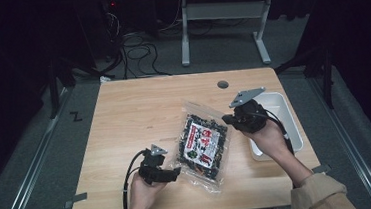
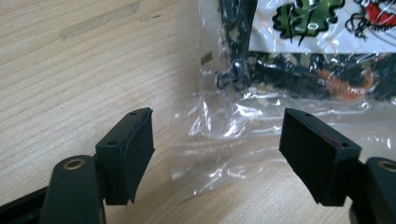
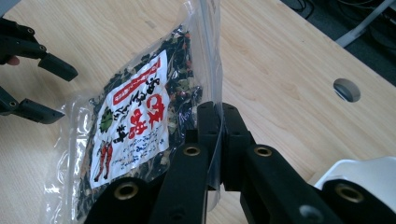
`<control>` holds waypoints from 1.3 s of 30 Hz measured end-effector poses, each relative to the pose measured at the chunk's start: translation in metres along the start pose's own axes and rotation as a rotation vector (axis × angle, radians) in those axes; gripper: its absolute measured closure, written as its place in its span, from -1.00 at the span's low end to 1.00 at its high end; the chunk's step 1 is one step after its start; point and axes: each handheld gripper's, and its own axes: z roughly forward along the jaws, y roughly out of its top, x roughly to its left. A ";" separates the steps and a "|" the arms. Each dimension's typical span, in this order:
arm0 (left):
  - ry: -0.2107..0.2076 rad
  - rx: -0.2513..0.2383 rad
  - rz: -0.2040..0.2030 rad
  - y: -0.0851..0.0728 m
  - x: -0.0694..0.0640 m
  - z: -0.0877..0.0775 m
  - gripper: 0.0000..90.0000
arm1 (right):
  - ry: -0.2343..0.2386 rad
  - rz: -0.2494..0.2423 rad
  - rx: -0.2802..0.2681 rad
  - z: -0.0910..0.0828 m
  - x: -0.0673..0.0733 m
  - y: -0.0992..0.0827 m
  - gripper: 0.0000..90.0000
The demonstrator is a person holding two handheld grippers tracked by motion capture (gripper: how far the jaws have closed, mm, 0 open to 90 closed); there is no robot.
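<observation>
In the high view, a clear plastic bag of dark dried vegetables with a white and red label (image 1: pixel 204 144) is seen lying toward the front right of the light wooden desk (image 1: pixel 133 108), beside a white plastic tub (image 1: pixel 287 114) at the right edge. In the left gripper view, the left gripper (image 2: pixel 217 149) is held wide apart, the bag's clear corner between its jaws, nothing pinched. In the right gripper view, the right gripper (image 3: pixel 219 122) is clamped on the bag's clear edge. The left jaws should probably be closed only on bare film, so the contents are not crushed.

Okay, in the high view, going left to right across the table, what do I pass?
left gripper → snack bag → right gripper → white bin
</observation>
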 end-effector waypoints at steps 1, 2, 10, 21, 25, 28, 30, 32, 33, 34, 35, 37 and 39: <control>-0.002 0.000 0.000 0.000 0.000 0.000 -0.41 | -0.005 0.000 -0.002 -0.002 -0.001 0.002 1.00; -0.003 -0.001 0.000 0.000 0.000 0.000 -0.41 | -0.004 -0.005 -0.004 -0.003 -0.002 0.002 1.00; -0.005 -0.005 0.005 0.000 -0.001 0.000 -0.41 | -0.013 -0.004 -0.030 -0.018 -0.006 0.013 1.00; -0.002 -0.004 0.009 0.000 -0.001 -0.001 -0.40 | -0.046 -0.020 -0.066 -0.037 -0.010 0.029 1.00; 0.014 -0.016 0.027 0.001 0.000 -0.002 -0.40 | -0.054 -0.020 -0.080 -0.042 -0.012 0.034 1.00; -0.006 -0.010 0.008 0.000 -0.002 -0.001 -0.40 | -0.063 -0.030 -0.082 -0.045 -0.013 0.037 1.00; -0.005 -0.010 0.008 0.000 -0.002 -0.001 -0.40 | -0.062 -0.024 -0.085 -0.046 -0.014 0.038 1.00; -0.004 -0.010 0.008 0.000 -0.002 -0.001 -0.40 | -0.066 -0.023 -0.086 -0.048 -0.015 0.039 1.00; -0.003 -0.012 0.007 0.000 -0.002 -0.001 -0.40 | -0.066 -0.015 -0.092 -0.048 -0.016 0.039 1.00; -0.004 -0.012 0.007 0.000 -0.002 -0.001 -0.40 | -0.069 -0.009 -0.095 -0.051 -0.017 0.040 1.00; -0.005 -0.011 0.008 0.000 -0.002 -0.001 -0.40 | -0.069 -0.009 -0.095 -0.051 -0.017 0.040 1.00; -0.005 -0.010 0.010 0.000 -0.003 -0.001 -0.40 | -0.081 -0.011 -0.097 -0.055 -0.018 0.041 1.00; -0.007 -0.010 0.011 0.000 -0.003 -0.001 -0.40 | -0.090 -0.012 -0.102 -0.057 -0.020 0.042 1.00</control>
